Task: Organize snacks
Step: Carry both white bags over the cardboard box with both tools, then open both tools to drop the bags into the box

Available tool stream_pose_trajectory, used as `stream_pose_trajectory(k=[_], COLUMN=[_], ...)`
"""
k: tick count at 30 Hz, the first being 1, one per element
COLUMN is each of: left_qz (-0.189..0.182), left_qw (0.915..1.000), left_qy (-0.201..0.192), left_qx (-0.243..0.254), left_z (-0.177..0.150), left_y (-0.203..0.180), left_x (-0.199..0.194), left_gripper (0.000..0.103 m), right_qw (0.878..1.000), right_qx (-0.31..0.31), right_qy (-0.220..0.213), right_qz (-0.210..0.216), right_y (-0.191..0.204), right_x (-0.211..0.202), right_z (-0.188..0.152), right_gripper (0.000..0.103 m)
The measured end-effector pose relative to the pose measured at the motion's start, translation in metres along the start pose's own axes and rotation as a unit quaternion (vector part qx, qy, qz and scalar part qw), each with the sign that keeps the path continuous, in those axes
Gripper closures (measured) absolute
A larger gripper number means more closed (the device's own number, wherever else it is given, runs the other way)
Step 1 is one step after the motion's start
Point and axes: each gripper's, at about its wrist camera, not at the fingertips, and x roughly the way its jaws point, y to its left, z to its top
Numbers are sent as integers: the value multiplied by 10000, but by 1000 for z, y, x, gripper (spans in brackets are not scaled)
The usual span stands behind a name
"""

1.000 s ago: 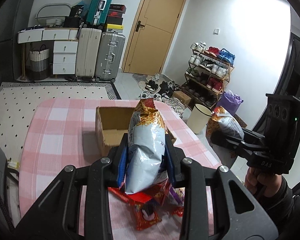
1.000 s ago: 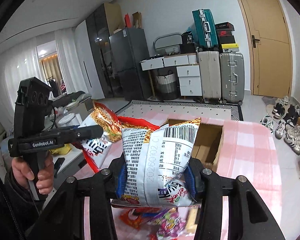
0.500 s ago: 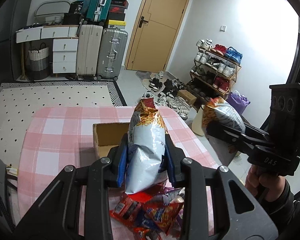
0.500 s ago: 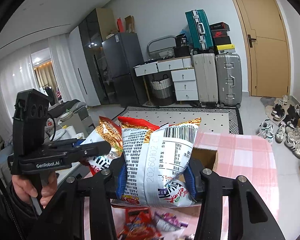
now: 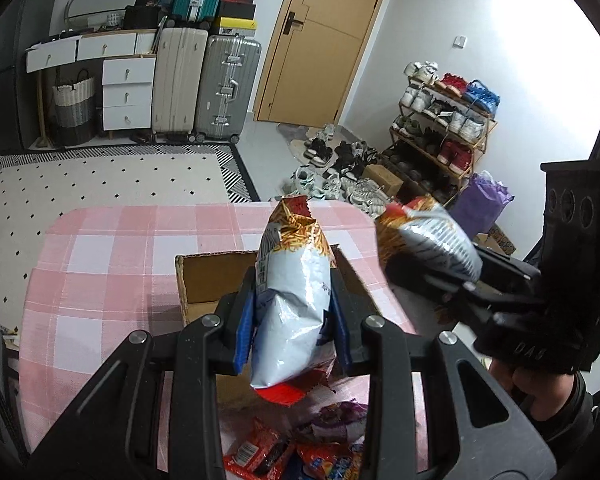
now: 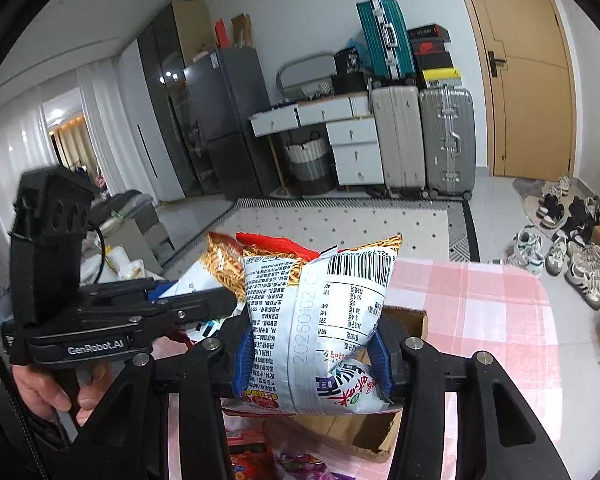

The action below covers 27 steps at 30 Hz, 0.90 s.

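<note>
table (image 5: pixel 100 280): cardboard box (image 5: pixel 208 280) on it | loose snack packets (image 5: pixel 284 448) on table, nearer the camera than box | left gripper (image 5: pixel 292 312): snack bag (image 5: pixel 296 304) between fingers, above box | right gripper (image 6: pixel 312 344): second snack bag (image 6: pixel 324 320), right of first

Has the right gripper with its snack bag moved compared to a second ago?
Yes. In the left wrist view the right gripper and its snack bag have moved leftward from beside the table to over the pink checked tablecloth, nearer the cardboard box.
</note>
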Motion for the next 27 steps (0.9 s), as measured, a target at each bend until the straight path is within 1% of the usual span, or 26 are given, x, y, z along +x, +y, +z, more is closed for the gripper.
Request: stream_pose_trajectory(k=[2, 3, 7, 13, 14, 16, 17, 18, 19, 20, 21, 25, 26, 27], left_qz=[-8, 51, 23, -2, 59, 172, 144, 148, 243, 293, 288, 418, 419, 436], left_qw=[10000, 10000, 9998, 9993, 9991, 9986, 9983, 9981, 9977, 9975, 9976, 9978, 9979, 9980], left_qy=[34, 72, 197, 327, 375, 455, 490, 518, 548, 542, 523, 377, 341, 310], left_qx=[30, 43, -68, -176, -172, -223, -281, -301, -318, -333, -344, -359, -348, -332], left_z=[-1, -1, -5, -9, -9, -11, -12, -11, -13, -13, -13, -15, -15, -15], left_y=[5, 8, 21, 36, 38, 44, 48, 51, 54, 57, 59, 64, 64, 64], left_x=[14, 23, 47, 77, 83, 92, 97, 100, 104, 105, 105, 94, 91, 86], left_gripper=[74, 74, 74, 73, 72, 71, 68, 57, 52, 44, 40, 35, 34, 34], right_qw=[9999, 9998, 9991, 9981, 9978, 9975, 9972, 9970, 9972, 9975, 9977, 9987, 9988, 9989], right_qx=[9, 17, 54, 116, 155, 226, 233, 204, 177, 132, 104, 91, 106, 118], right_qy=[124, 178, 383, 571, 612, 624, 638, 649, 631, 579, 543, 360, 295, 225], right_qz=[-54, -78, -156, -175, -177, -260, -326, -366, -373, -396, -399, -360, -365, -389], right_y=[-5, -7, -14, -20, -22, -24, -26, -26, -26, -24, -24, -26, -26, -25], right_x=[15, 23, 53, 83, 87, 94, 98, 101, 100, 98, 95, 77, 70, 64], right_z=[-5, -7, -15, -26, -26, -26, -25, -25, -26, -27, -28, -27, -26, -26], right_gripper=[55, 55, 55, 55, 54, 50, 44, 37, 33, 29, 29, 29, 27, 24])
